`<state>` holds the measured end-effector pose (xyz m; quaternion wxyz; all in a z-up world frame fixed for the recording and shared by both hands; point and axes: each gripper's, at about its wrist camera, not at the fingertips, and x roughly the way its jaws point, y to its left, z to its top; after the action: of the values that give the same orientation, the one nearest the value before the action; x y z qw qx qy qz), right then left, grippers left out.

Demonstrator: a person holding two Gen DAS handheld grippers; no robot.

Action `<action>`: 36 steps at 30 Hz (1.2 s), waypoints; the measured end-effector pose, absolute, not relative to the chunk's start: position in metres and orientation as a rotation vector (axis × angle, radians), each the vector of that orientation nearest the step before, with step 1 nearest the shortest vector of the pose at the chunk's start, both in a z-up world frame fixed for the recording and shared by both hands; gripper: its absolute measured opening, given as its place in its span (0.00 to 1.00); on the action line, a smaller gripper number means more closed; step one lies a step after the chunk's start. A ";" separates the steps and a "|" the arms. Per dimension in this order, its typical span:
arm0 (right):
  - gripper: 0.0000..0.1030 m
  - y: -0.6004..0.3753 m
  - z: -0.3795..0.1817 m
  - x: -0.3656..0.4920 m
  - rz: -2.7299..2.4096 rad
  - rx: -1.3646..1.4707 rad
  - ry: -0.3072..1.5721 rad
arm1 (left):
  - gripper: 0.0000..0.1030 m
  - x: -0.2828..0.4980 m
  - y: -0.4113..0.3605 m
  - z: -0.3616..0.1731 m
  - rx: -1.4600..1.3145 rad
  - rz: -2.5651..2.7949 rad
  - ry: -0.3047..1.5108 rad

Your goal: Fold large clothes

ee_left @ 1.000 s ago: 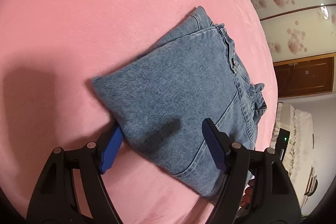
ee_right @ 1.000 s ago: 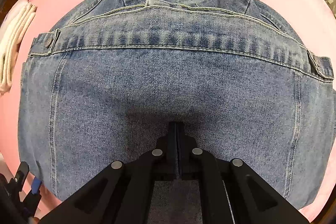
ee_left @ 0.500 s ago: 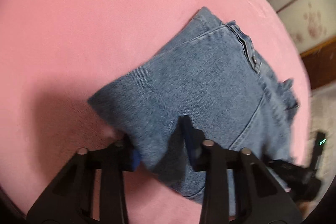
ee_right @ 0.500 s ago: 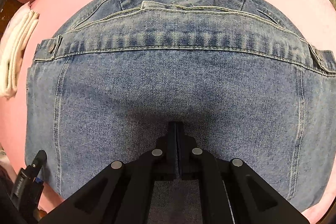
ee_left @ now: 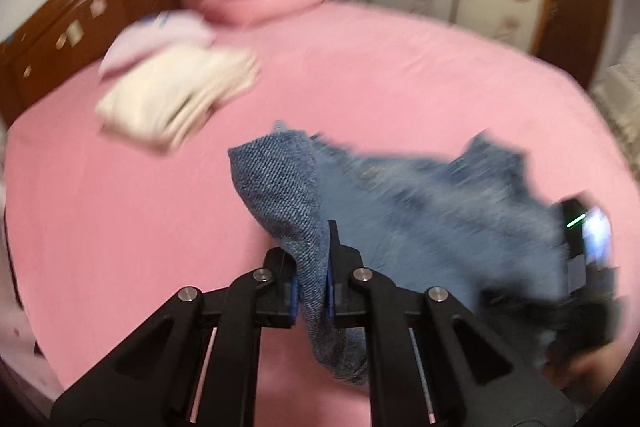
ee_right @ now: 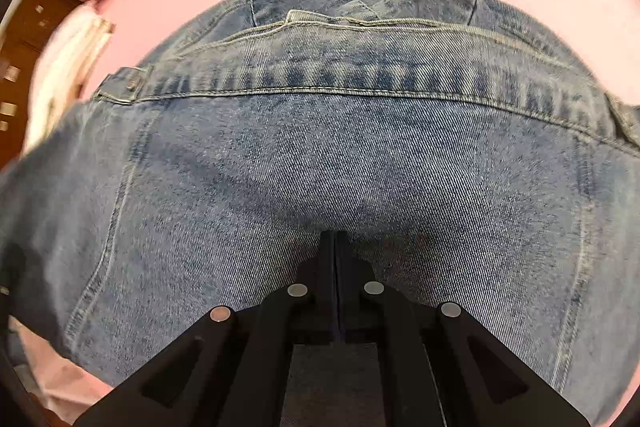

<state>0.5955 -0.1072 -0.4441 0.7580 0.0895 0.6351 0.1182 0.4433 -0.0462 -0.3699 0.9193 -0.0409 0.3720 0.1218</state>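
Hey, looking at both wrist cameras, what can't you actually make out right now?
- Left wrist: the far half of the denim jacket and the cream folded pile are motion-blurred.
- Left wrist: the right tongs are blurred and cut by the edge.
- Right wrist: what the right tongs pinch; their own frame hides it.

Folded blue denim jacket (ee_right: 320, 155), collar outermost
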 end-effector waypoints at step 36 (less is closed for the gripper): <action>0.00 -0.296 -0.499 0.535 0.786 0.944 1.392 | 0.06 0.377 -0.365 -0.358 0.305 -0.476 0.817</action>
<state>0.5348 -0.2958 -0.4989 0.5993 0.4070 0.6001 0.3391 0.3770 -0.3645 -0.3581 0.8791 0.1465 0.3917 -0.2285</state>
